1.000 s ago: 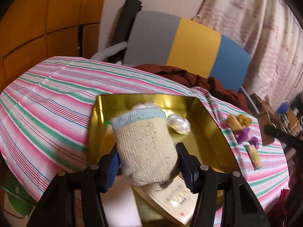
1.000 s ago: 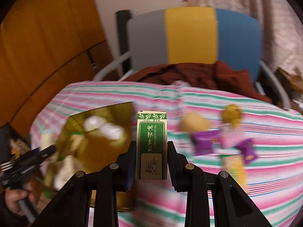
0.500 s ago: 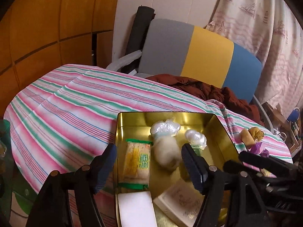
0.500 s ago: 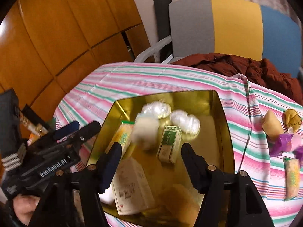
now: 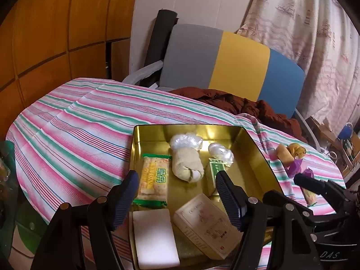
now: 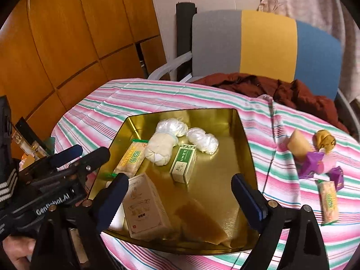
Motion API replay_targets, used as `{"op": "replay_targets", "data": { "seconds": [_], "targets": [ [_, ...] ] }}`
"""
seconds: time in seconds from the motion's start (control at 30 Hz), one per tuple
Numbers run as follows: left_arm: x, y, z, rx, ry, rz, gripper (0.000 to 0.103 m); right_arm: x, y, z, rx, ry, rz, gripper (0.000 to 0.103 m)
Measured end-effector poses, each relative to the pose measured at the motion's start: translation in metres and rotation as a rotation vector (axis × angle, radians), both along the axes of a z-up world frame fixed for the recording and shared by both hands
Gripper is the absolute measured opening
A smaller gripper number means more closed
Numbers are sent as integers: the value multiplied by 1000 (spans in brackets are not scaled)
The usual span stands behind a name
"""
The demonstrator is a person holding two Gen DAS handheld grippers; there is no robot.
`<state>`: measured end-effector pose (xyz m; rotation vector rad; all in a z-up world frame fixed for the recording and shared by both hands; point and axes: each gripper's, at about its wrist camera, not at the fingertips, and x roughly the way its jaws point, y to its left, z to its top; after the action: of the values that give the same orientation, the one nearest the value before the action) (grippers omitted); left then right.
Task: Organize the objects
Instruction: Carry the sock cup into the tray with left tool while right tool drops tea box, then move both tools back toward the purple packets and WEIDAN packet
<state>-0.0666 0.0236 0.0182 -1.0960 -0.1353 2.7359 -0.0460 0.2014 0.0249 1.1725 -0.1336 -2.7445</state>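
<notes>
A gold tin tray sits on the striped cloth. Lying in it are a rolled beige sock, a small green box, a cracker packet, a beige carton, a white block and two clear plastic bundles. My left gripper hangs open and empty over the tray's near left side. My right gripper is open and empty over the tray's near edge.
On the cloth right of the tray lie a tan cone, purple wrappers and another cracker packet. A brown jacket and a grey, yellow and blue chair stand behind the table. Wood panels line the left wall.
My left gripper let go of the sock and my right let go of the green box; both now lie in the tray. Both grippers opened and drew back.
</notes>
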Motion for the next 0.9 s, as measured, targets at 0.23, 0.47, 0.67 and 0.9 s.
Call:
{"op": "replay_targets", "data": {
  "seconds": [0.23, 0.47, 0.67, 0.9],
  "targets": [
    [7, 7, -5, -2, -10, -15, 72, 8, 14, 3, 38, 26, -51, 100],
    [7, 8, -11, 11, -33, -23, 72, 11, 37, -3, 38, 5, -116, 102],
    [9, 19, -12, 36, -49, -79, 72, 12, 59, -13, 27, -25, -147, 102],
    [11, 36, -10, 61, -48, -137, 72, 17, 102, -23, 32, -67, -211, 102]
  ]
}}
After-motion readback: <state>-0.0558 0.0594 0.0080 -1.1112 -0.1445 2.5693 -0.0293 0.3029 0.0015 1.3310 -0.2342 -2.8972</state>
